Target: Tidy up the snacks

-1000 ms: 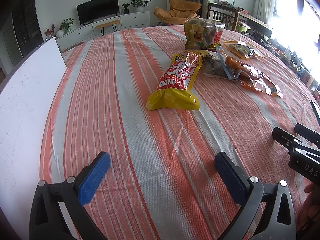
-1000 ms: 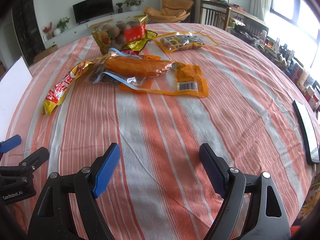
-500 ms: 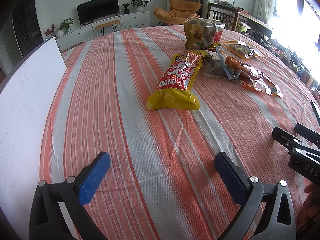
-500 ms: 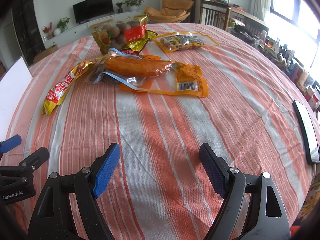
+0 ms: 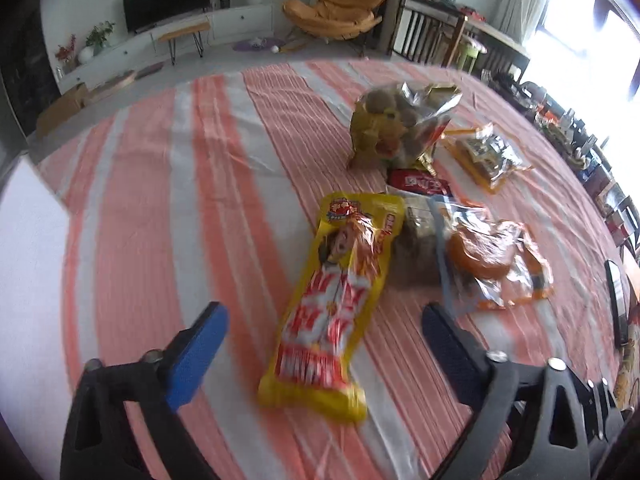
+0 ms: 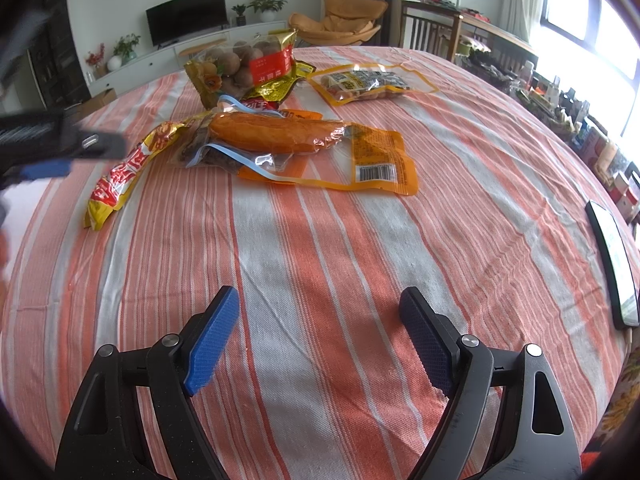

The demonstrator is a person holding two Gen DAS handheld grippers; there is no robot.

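Several snack packs lie on the striped tablecloth (image 6: pixel 320 232). A long yellow and red bag (image 5: pixel 340 264) lies lengthwise between the fingers of my left gripper (image 5: pixel 322 316). Its jaws are closing, and the blue pads stand clear of the bag on both sides. In the right wrist view that gripper (image 6: pixel 60 148) is a blur just left of the same bag (image 6: pixel 120 176). My right gripper (image 6: pixel 319 298) hangs open over bare cloth. Beyond lie an orange sausage pack (image 6: pixel 276 136), a bag of round brown nuts (image 6: pixel 244 68) and a clear yellow-rimmed pack (image 6: pixel 368 82).
A white board (image 5: pixel 28 280) lies along the table's left side. A dark flat phone or tablet (image 6: pixel 612 264) rests near the right edge. A clear zip bag with dark contents (image 5: pixel 420 248) and a red packet (image 5: pixel 420 184) sit among the snacks. Chairs and shelves stand behind the table.
My left gripper has moved forward across the table until the yellow bag lies between its fingers, which stand slightly narrower. The right gripper has not moved.
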